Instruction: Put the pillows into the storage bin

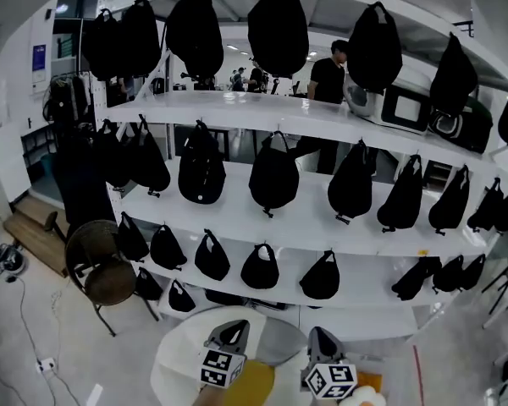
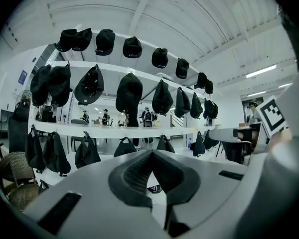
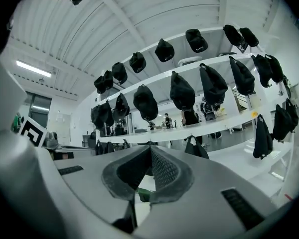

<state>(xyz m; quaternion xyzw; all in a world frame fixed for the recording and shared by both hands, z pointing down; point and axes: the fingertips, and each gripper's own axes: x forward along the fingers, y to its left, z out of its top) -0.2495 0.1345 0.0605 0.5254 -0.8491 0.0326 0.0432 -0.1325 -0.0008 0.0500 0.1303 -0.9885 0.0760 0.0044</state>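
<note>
No pillow shows plainly. A yellow patch [image 1: 252, 386] at the bottom edge of the head view, between the two grippers, may be one. The pale and orange shapes [image 1: 366, 389] beside the right gripper may be others, but all are cut off. The storage bin cannot be picked out either. A white rounded form [image 1: 179, 355] lies under the left gripper, and I cannot tell whether it is the bin or a surface.

The left gripper [image 1: 232, 328] has its jaws pressed together with nothing between them, and so has the right gripper [image 1: 322, 338]. Both point about level toward the white shelves [image 1: 322, 218] hung with black bags [image 1: 273, 176], away from anything to be picked up.

To do this step well, I judge that both grippers should tip down toward the yellow patch and open wide before arriving. They should then take the soft pillow deep between the pads, one gripper at each end, so it does not sag or slip on the way to the bin.
</note>
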